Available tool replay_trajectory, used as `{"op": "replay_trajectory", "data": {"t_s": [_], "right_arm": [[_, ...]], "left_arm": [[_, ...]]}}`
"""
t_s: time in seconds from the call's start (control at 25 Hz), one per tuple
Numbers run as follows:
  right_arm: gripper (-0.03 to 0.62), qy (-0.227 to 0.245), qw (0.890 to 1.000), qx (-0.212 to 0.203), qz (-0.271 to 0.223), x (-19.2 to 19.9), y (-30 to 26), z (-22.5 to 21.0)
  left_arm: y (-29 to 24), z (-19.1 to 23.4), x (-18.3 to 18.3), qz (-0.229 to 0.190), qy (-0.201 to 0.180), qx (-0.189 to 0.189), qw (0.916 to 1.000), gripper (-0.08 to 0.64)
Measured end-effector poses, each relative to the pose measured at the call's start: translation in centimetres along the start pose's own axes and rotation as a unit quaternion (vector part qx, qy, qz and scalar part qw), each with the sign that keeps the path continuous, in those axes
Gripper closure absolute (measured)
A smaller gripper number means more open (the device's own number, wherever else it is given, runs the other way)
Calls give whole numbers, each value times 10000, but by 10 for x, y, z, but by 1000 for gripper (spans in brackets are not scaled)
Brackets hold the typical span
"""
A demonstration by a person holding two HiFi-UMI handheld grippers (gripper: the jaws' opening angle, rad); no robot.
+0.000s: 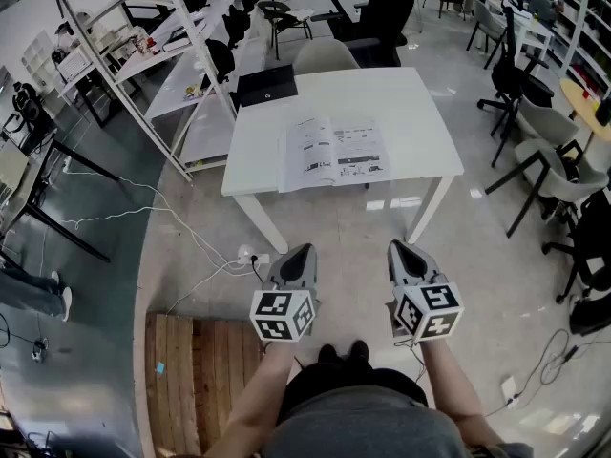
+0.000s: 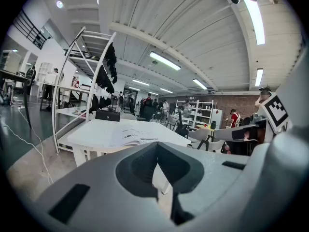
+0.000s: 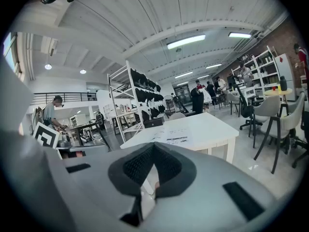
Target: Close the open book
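Standing back from the counter (image 1: 420, 113), with the task not yet begun. Holding the left gripper (image 1: 304, 252) and the right gripper (image 1: 399, 248) side by side over the floor, short of the counter's near edge and well apart from anything on it, both tipped slightly down and aimed at it, probably as a ready stance for the approach. Jaws pressed together on both, with nothing between them, which suits carrying them forward empty. May also suit nudging a cover over with a closed tip, though pinching a page edge would call for opening first. Leaving the open book (image 1: 334, 153) untouched, spread flat with pages up near the middle of the counter, somewhat toward the near edge, spine running from near side to far side. Likely reachable by either gripper from the near side, since each half lies roughly ahead of one of them. Also on the counter, a black case (image 1: 265, 86) at the far left corner, well clear of the book and unlikely to hinder a cover swinging over. Beyond the counter's far edge, a pale chair (image 1: 325, 55) pushed in.
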State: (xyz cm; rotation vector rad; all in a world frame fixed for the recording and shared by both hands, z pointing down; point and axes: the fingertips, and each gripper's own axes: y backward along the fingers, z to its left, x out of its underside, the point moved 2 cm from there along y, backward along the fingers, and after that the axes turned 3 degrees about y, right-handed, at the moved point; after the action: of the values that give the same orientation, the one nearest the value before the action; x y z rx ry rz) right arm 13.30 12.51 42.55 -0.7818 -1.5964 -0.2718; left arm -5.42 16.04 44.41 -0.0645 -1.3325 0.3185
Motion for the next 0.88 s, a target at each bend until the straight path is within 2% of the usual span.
{"op": "replay_trajectory", "data": {"t_s": [0.24,0.48,0.88], "right_arm": [[589,-97,9999,-60,-87,0,4,-6],[589,-176,9996,-166,-110,2,8,-7],[588,-126,9995,-262,-130,4,14,-10]], "left_arm": [[0,-7,2,5,-23,3,10000,554],[4,-3,6,-22,253,-134,9996,554],[11,3,3,-93,348,-325,9988,552]]}}
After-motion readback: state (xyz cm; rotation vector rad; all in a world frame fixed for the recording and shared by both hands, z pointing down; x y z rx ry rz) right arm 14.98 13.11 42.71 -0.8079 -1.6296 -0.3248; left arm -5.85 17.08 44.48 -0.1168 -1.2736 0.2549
